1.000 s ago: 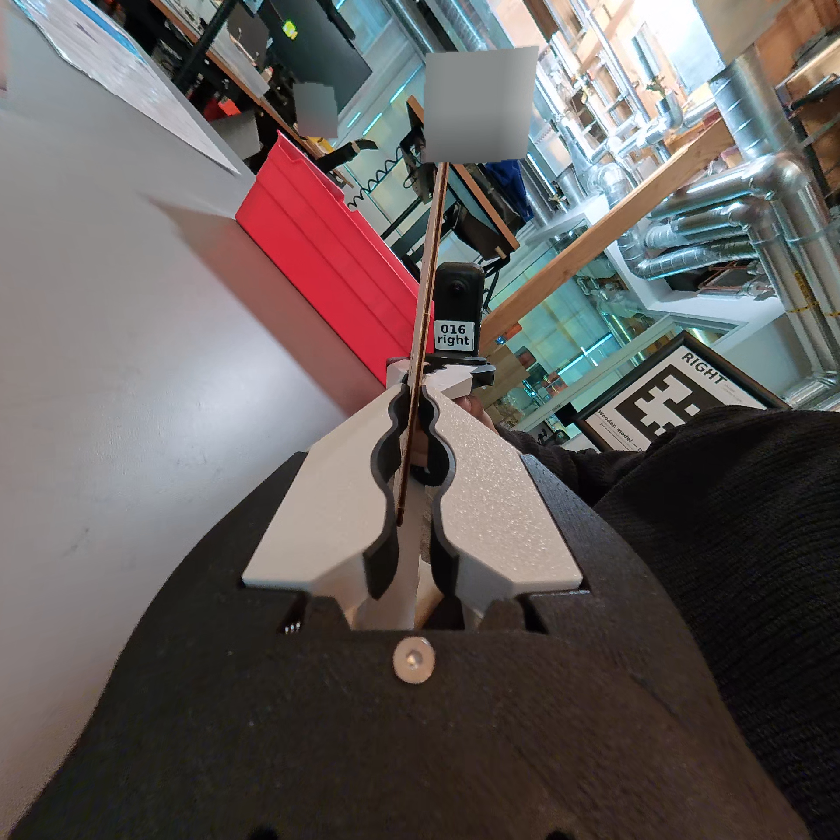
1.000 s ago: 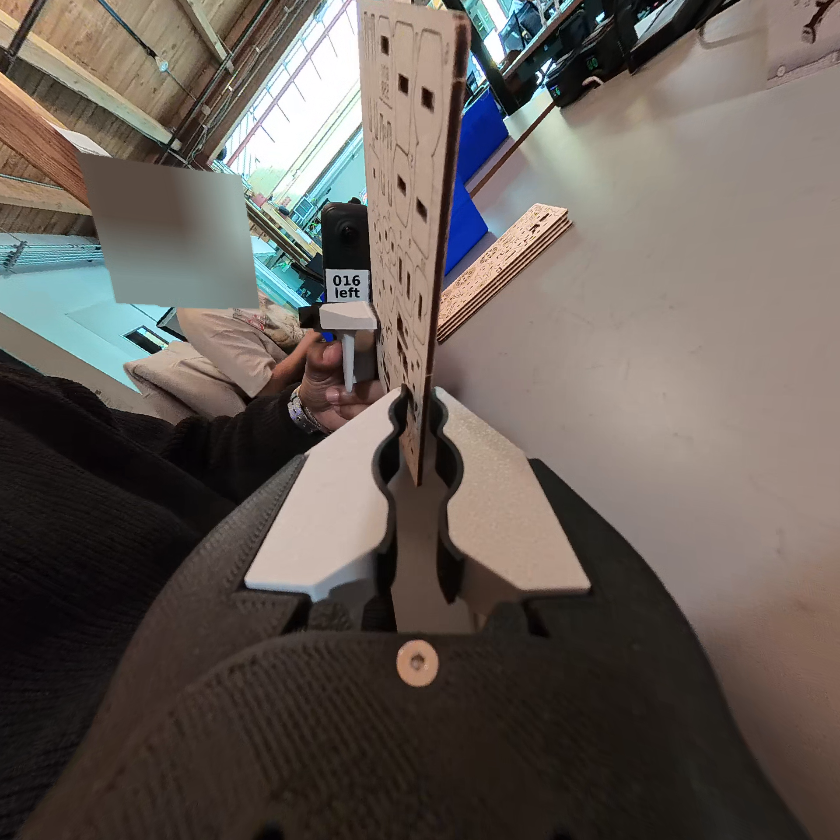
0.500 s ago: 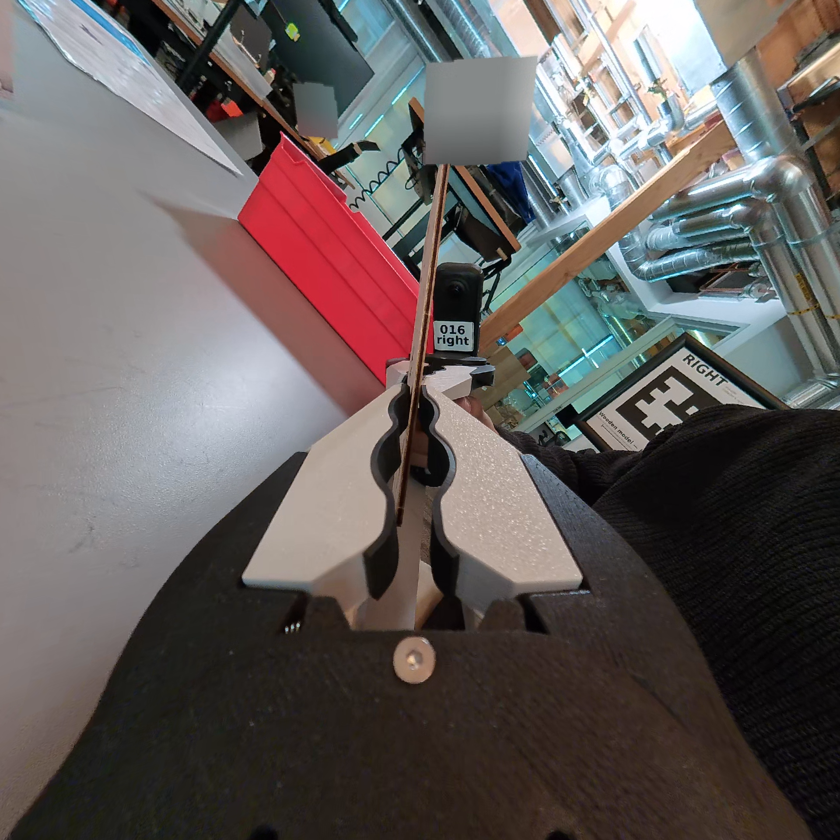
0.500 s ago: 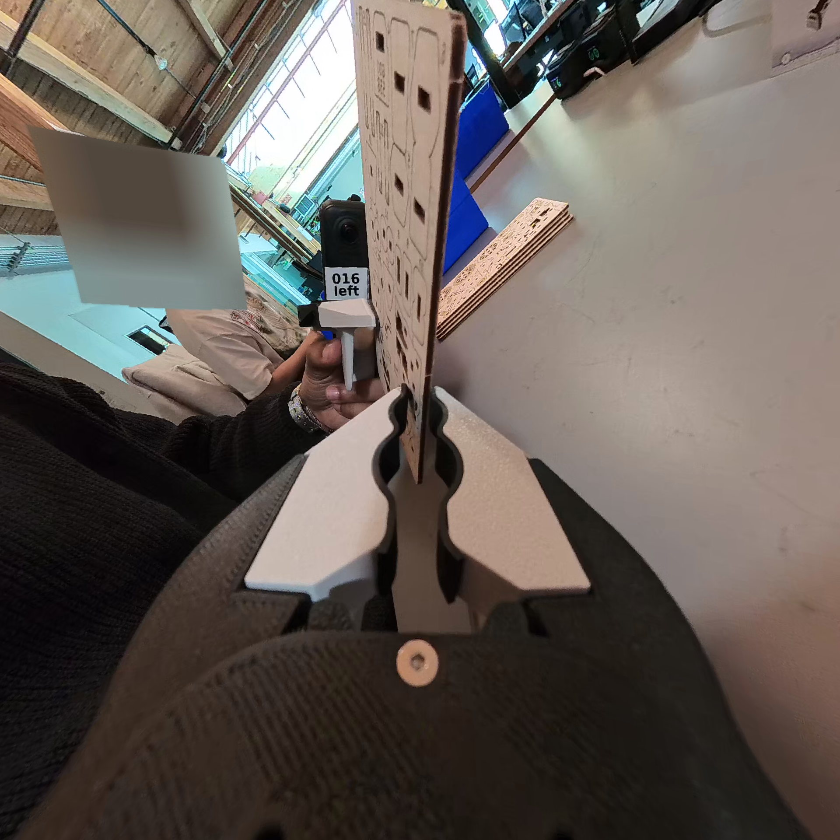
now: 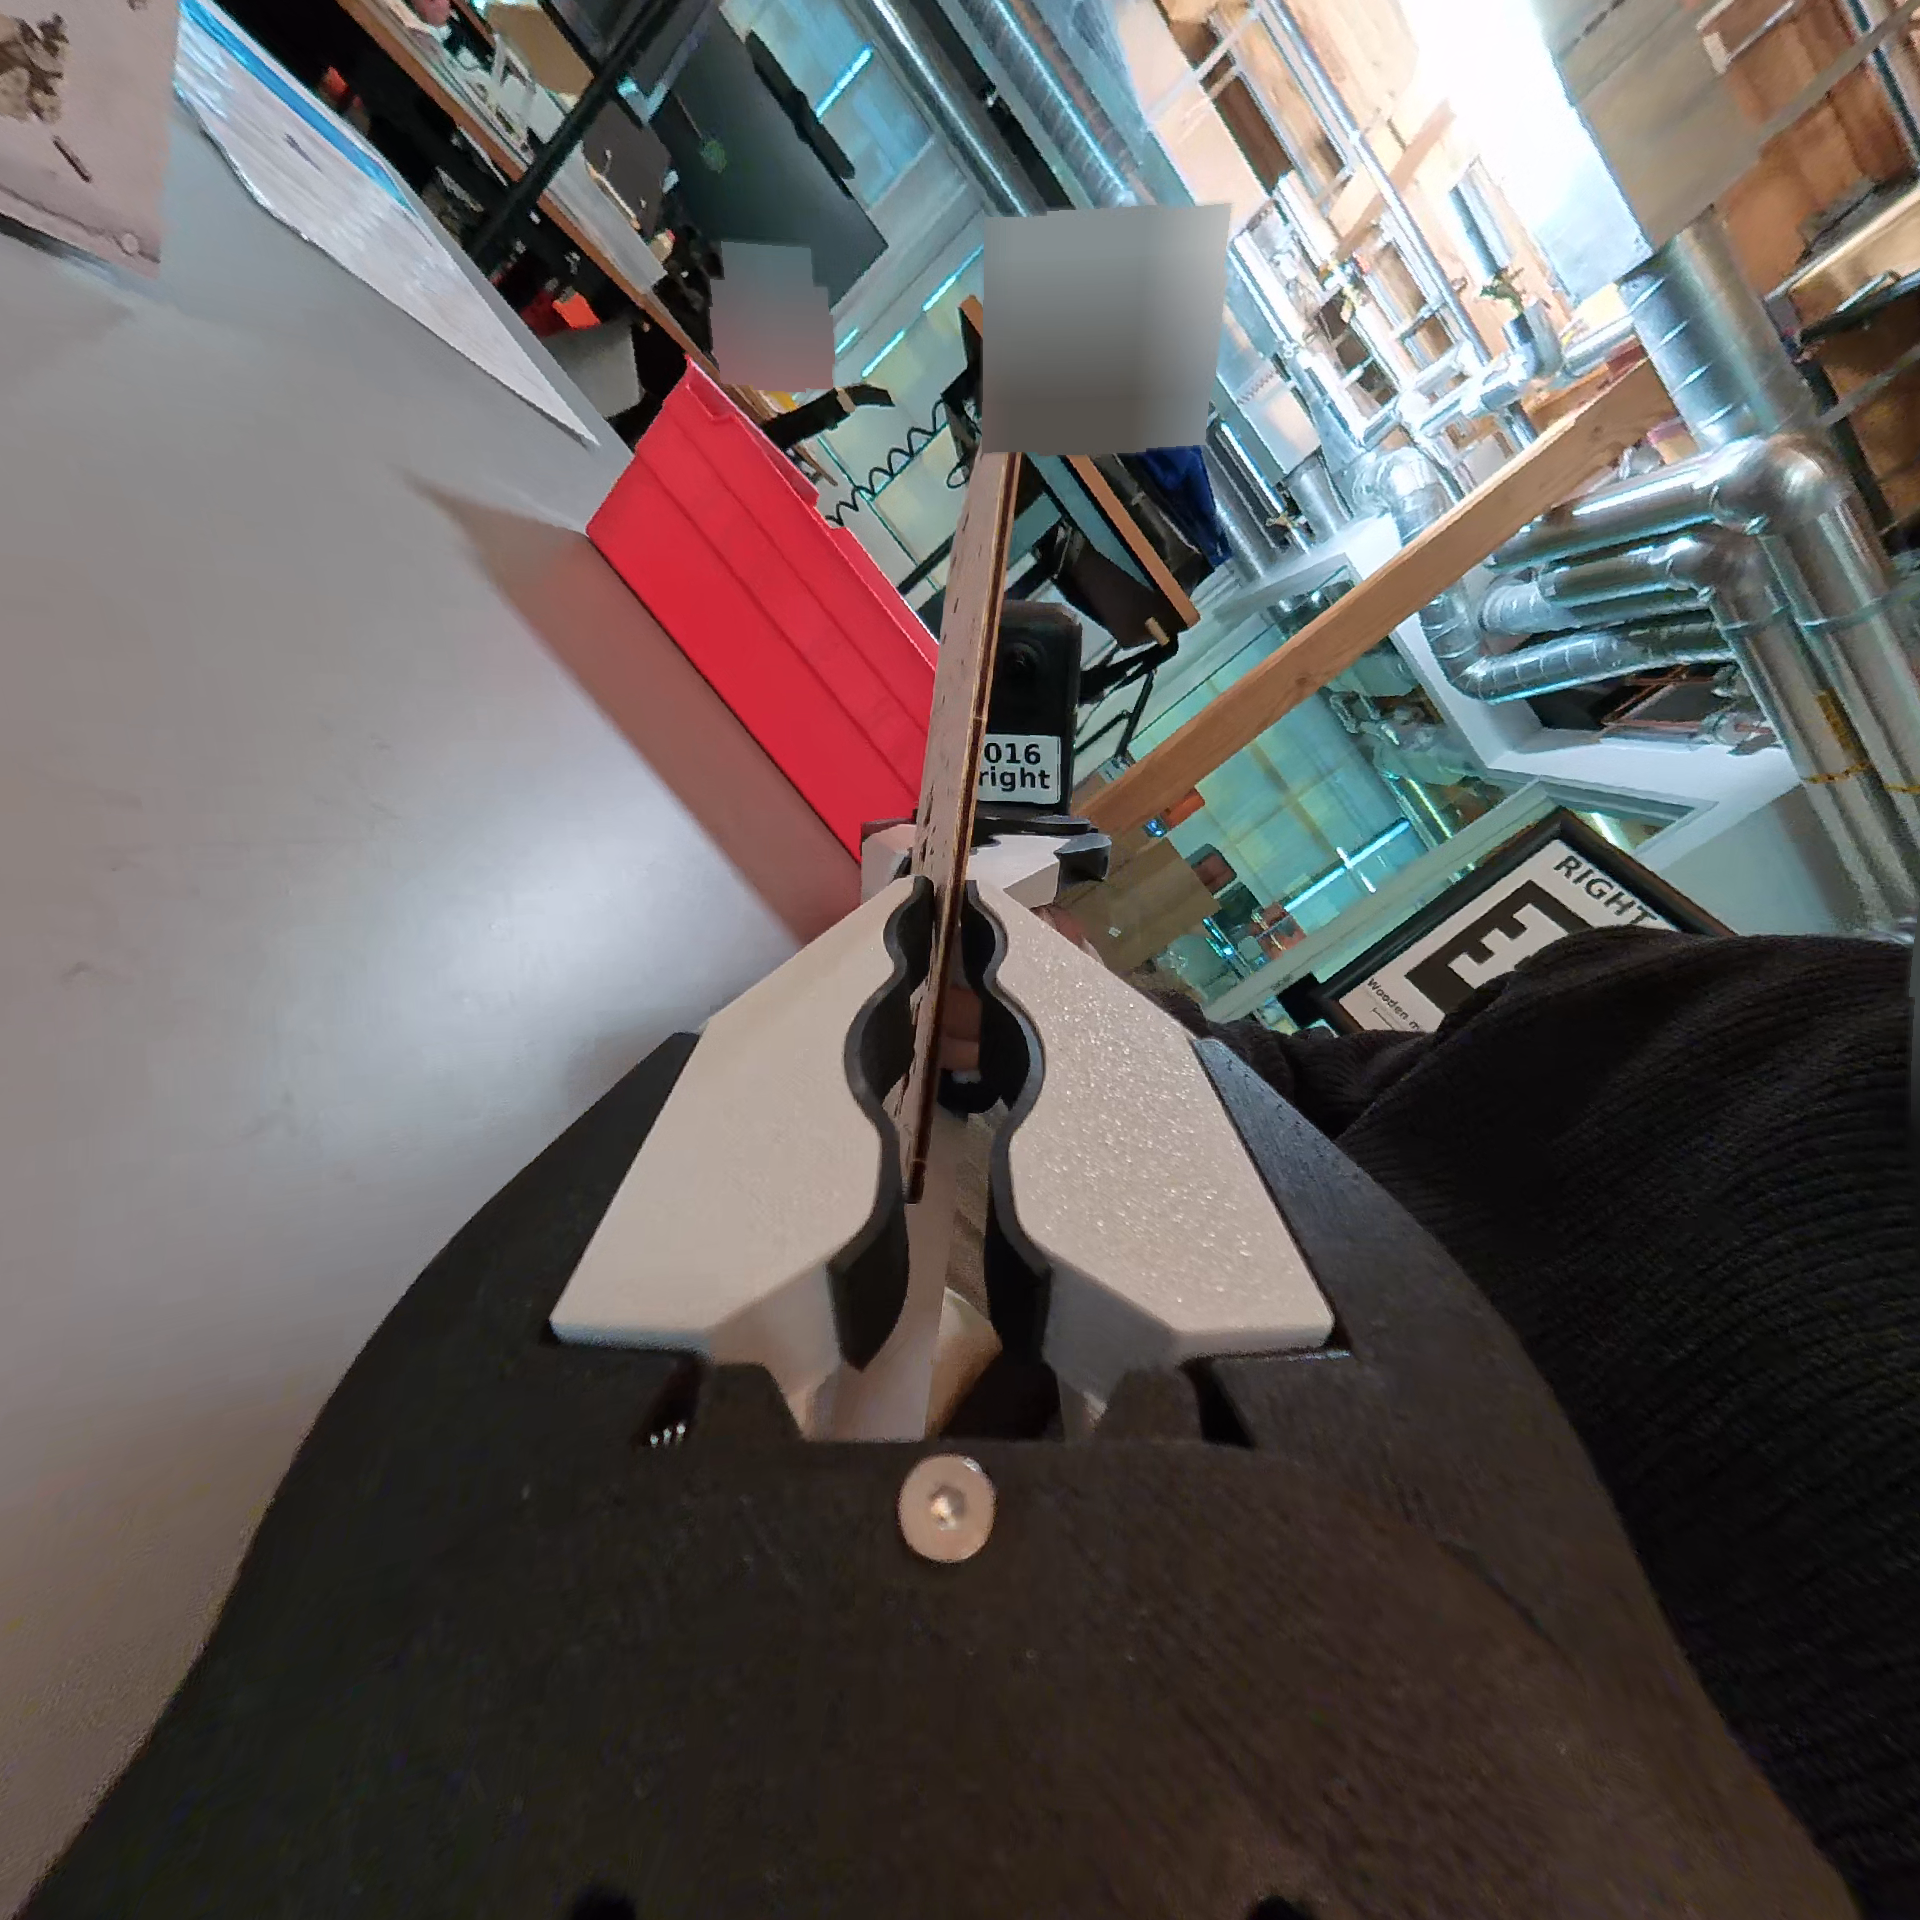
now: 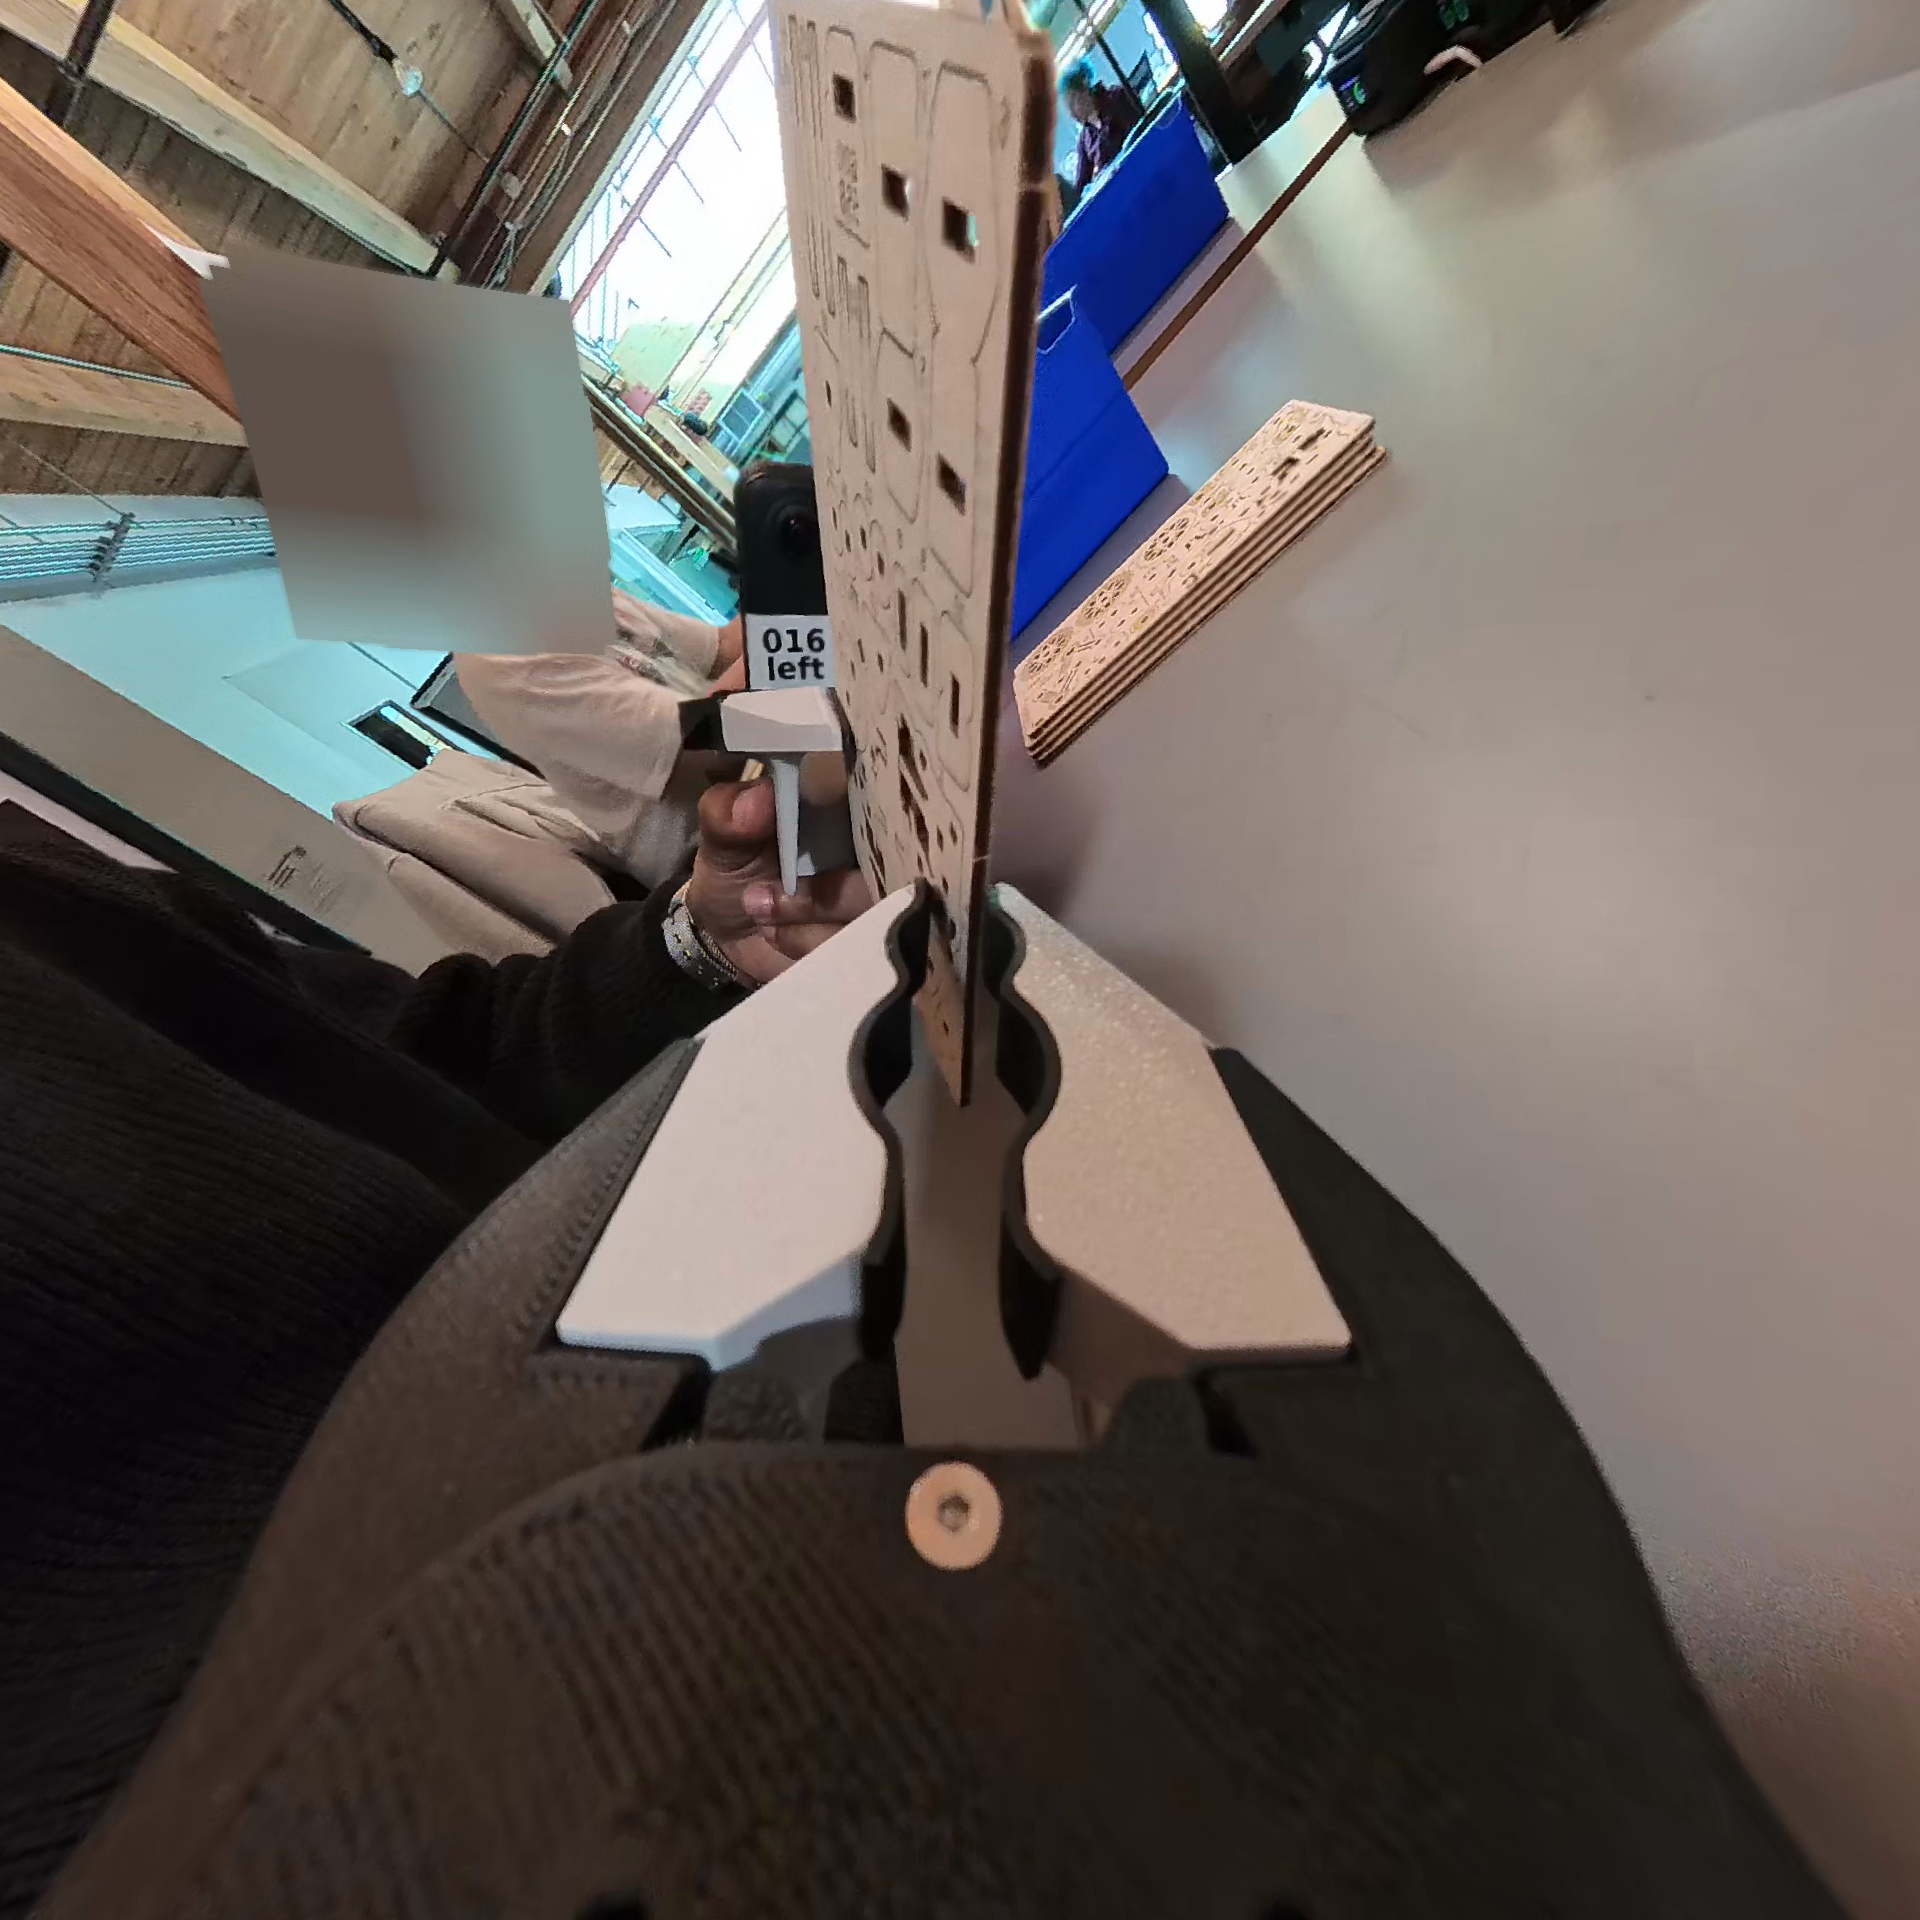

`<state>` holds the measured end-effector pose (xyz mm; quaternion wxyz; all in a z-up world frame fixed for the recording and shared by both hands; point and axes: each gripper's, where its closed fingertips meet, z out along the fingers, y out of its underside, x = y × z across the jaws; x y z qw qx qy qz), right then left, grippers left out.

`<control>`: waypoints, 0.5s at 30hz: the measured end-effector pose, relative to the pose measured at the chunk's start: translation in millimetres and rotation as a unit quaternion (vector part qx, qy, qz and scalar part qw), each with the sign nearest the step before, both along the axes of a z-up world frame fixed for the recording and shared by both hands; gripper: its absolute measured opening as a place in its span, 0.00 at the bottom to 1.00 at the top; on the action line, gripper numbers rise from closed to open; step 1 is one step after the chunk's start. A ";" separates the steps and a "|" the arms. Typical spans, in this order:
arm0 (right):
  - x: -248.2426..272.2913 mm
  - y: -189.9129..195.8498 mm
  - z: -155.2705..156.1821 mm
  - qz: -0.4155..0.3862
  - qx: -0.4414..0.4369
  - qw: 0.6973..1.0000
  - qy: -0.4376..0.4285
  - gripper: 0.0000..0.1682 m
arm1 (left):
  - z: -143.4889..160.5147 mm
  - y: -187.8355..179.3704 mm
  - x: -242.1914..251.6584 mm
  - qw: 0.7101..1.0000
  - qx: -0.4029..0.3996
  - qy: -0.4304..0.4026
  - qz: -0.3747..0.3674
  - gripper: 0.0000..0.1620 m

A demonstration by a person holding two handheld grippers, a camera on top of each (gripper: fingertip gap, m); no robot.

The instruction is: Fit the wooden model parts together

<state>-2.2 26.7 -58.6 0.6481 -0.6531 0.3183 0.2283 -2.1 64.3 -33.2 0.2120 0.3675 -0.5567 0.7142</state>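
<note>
A thin laser-cut wooden sheet (image 6: 914, 436) with punched-out part outlines is held in the air between both grippers, above the grey table. In the left wrist view it shows edge-on (image 5: 971, 665). My left gripper (image 5: 943, 914) is shut on one end of it. My right gripper (image 6: 961, 914) is shut on the opposite end. Each gripper shows in the other's view: the right one (image 5: 987, 852) behind the sheet, the left one (image 6: 790, 727) held by a hand beside it.
A stack of more wooden sheets (image 6: 1205, 582) lies on the grey table (image 6: 1507, 831). A red bin (image 5: 769, 623) and papers (image 5: 343, 208) sit on the table (image 5: 260, 831). A blue bin (image 6: 1091, 447) stands past the sheets. A dark sleeve (image 5: 1662, 1247) fills the side.
The sheet and both grippers have tilted slightly; the grips are unchanged.
</note>
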 end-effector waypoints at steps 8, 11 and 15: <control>-2.8 17.8 -1.4 0.033 0.000 0.999 0.008 0.05 | -0.4 14.3 -6.1 1.000 -0.003 0.003 0.018 0.02; -3.6 19.7 -1.8 0.037 -0.001 0.999 0.009 0.05 | -0.8 15.7 -7.0 1.000 0.001 0.002 0.022 0.02; -3.2 18.7 -1.1 0.034 0.001 0.999 0.007 0.05 | -1.8 13.4 -7.8 1.000 0.003 0.004 0.017 0.03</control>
